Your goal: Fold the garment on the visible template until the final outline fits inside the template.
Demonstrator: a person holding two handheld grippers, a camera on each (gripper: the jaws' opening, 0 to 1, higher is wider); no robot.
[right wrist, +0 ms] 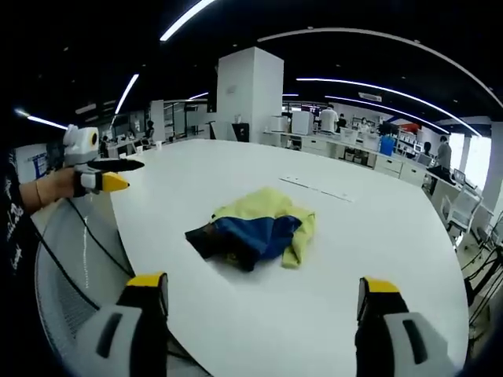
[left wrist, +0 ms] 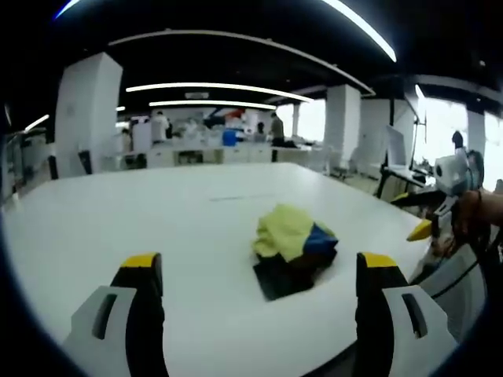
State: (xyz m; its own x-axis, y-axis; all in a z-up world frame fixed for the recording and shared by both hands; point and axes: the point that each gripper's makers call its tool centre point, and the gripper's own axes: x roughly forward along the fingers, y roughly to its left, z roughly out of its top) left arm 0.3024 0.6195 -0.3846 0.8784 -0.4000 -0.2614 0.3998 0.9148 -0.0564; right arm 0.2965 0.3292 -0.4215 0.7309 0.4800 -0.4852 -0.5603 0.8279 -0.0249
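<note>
The workspace is a large white table [left wrist: 196, 228] in an open-plan office with white pillars and ceiling light strips.

**Garment.** A crumpled garment [left wrist: 295, 247] lies bunched on the table surface, yellow-green on top with blue and black portions beneath. In the right gripper view the same garment [right wrist: 255, 228] shows a yellow-green upper layer, a blue middle panel and a black part trailing toward the table edge. It rests in a heap, not laid flat. A thin faint line [right wrist: 318, 189] is marked on the table beyond the garment; whether it belongs to a template cannot be determined.

**Left gripper.** The left gripper [left wrist: 259, 275] is held above the near table edge, jaws spread wide apart with nothing between them. Its yellow-tipped jaws frame the garment, which sits well apart from them. In the right gripper view this gripper [right wrist: 106, 177] appears at the left, held in a hand [right wrist: 55, 187] beyond the table edge.

**Right gripper.** The right gripper [right wrist: 263, 290] is also held off the table edge, jaws wide apart and empty, clear of the garment. In the left gripper view it [left wrist: 428, 228] appears at the right.
</note>
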